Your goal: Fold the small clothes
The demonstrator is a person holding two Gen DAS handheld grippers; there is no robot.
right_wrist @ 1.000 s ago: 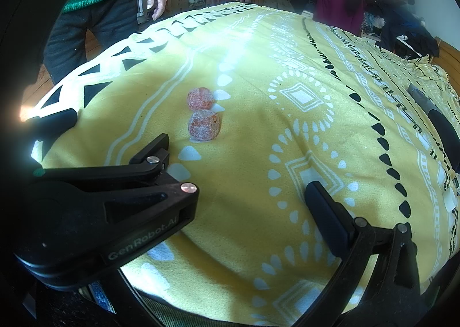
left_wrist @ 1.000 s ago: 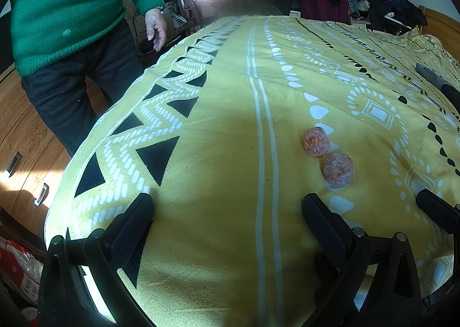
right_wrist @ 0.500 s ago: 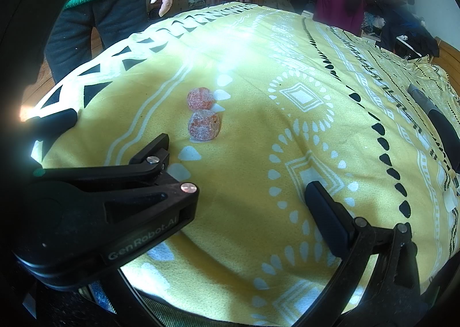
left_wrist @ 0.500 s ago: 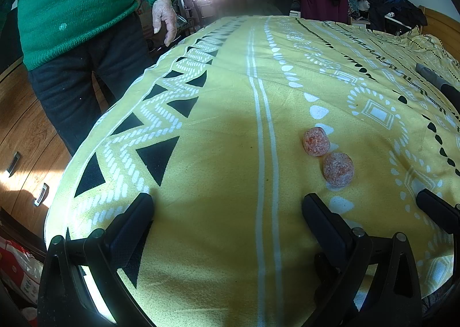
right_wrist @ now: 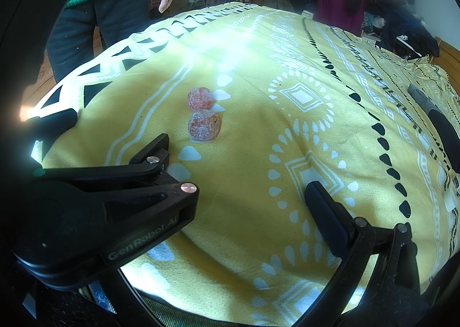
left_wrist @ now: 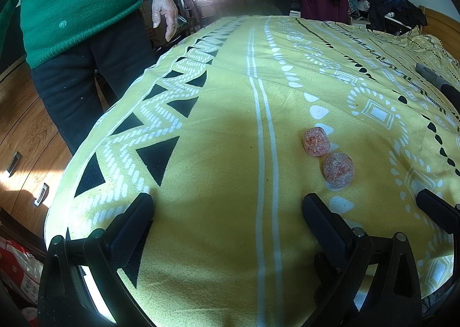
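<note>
Two rolled socks (left_wrist: 327, 156) are seen lying side by side, touching, on the yellow blanket (left_wrist: 218, 171), just ahead of both tools. The left gripper (left_wrist: 227, 209) is held low over the blanket, fingers spread wide, nothing gripped. The right gripper (right_wrist: 238, 171) is likewise wide open and empty (its left finger is hidden behind the other tool). Both seem parked at rest, the bundles judged already finished. A bystander (left_wrist: 77, 7) is standing by the bed edge.

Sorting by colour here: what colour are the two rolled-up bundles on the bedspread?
Speckled orange-red and white bundles, clearest in the left wrist view.
</note>
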